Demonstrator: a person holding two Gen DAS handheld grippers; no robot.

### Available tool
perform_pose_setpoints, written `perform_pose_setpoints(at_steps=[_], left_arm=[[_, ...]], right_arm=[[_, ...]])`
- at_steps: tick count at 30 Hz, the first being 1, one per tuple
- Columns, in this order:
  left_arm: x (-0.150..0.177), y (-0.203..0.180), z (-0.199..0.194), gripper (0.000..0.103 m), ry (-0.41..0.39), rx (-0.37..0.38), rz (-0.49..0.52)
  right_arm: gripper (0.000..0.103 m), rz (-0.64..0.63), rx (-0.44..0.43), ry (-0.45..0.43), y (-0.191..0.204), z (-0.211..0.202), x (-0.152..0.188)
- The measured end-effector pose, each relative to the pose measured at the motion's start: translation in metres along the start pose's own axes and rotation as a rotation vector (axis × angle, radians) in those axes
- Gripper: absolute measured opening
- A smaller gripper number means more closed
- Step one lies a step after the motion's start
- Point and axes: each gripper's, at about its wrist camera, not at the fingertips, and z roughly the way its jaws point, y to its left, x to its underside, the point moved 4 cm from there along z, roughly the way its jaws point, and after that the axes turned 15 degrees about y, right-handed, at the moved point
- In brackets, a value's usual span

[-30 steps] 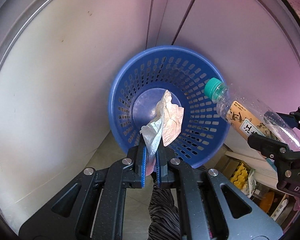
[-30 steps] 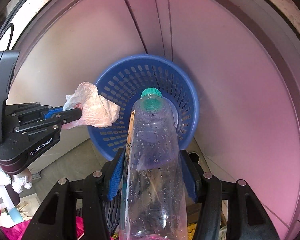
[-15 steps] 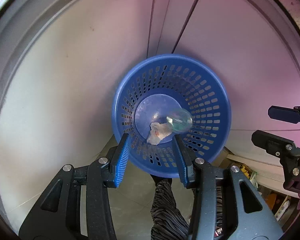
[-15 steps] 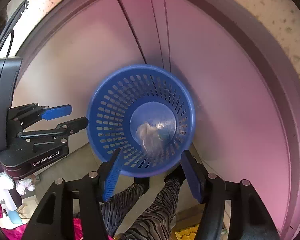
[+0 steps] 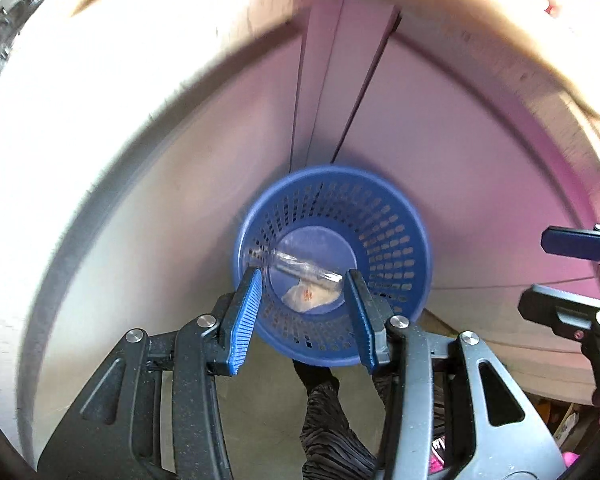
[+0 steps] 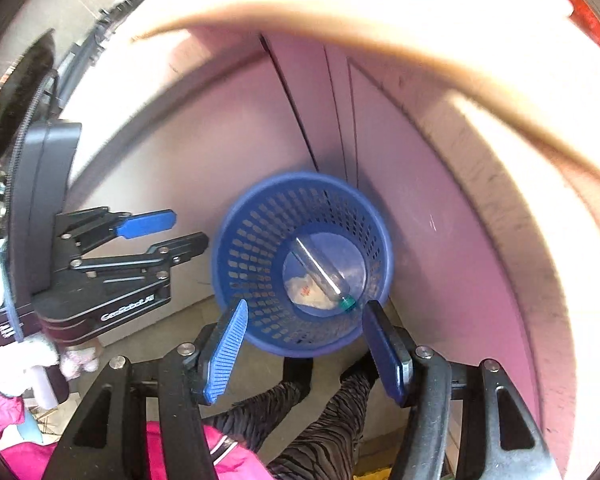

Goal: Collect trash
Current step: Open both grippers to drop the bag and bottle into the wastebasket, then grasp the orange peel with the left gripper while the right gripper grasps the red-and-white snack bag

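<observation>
I have both tools above the basket [image 5: 332, 264], looking almost straight down into it. The left gripper [image 5: 304, 300] has its jaws apart with nothing between them; they opened within the last second. The right gripper [image 6: 304, 344] also stands apart and empty, a little wider than a second ago. Both pieces of trash now lie on the basket floor: the bottle [image 6: 320, 270] rests on its side, its green cap [image 6: 347, 303] toward 5 o'clock in the right view, and the crumpled wrapper [image 6: 306, 291] sits just under it, touching, toward 6 o'clock of the floor. The basket stands in a corner against pale cabinet panels [image 5: 440, 152], and the person's striped trouser legs [image 6: 300, 420] show at 6 o'clock below the rim. I judge the drop finished and this step to be the pull-away after release. The next move calls for lifting clear of the rim, turning away from the corner, and looking for any trash left; none shows in these views, so I cannot tell whether more remains.
</observation>
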Motion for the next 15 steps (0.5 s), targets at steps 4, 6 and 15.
perform_pose_setpoints(at_steps=[4,6,15], left_arm=[[-0.003,-0.001,-0.028,0.043,-0.058,-0.001,-0.004],[-0.007,-0.001,-0.043,0.043,-0.086,0.001,-0.009],[-0.034,0.001,-0.101,0.051,-0.207,0.024,-0.071]], right_arm=[[0.066,-0.028,-0.019,-0.045,0.001,-0.031,0.008],[0.068,-0.040,-0.026,-0.070,0.001,-0.046,0.011],[0.077,-0.059,-0.040,-0.200,-0.016,-0.120,0.017]])
